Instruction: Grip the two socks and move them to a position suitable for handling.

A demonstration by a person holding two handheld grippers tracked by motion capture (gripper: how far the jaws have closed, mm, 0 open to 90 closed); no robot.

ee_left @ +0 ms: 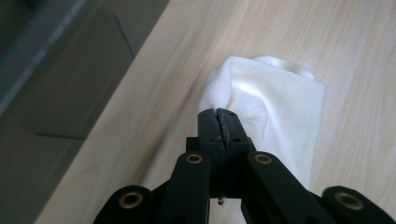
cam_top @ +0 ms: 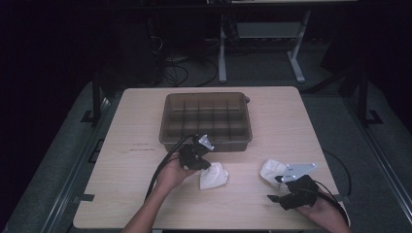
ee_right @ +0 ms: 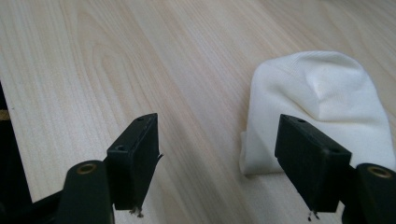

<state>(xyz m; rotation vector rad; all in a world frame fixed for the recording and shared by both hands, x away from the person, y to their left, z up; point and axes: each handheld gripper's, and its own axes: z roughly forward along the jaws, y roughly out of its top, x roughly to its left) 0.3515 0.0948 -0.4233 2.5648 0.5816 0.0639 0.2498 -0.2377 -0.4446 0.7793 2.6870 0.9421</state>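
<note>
From my side, the table (cam_top: 145, 204) has the divided tray (cam_top: 206, 119) at centre, toward the far edge. Nearer to me, 2 folded cloths lie on the tabletop, well apart: the left cloth (cam_top: 214, 175) just in front of the tray, a bit right of its middle; the right cloth (cam_top: 272, 170) further right, approx. the same depth. I have the left gripper (cam_top: 197, 158) between tray and left cloth, w/ the right gripper (cam_top: 294, 191) in front of the right cloth, near the table edge.

The table (cam_top: 145, 141) is pale wood with smooth matt grain. On it, both socks (ee_left: 275, 98) (ee_right: 322, 93) are soft white knitted cloth. The tray (cam_top: 206, 119) is translucent brown plastic.
</note>
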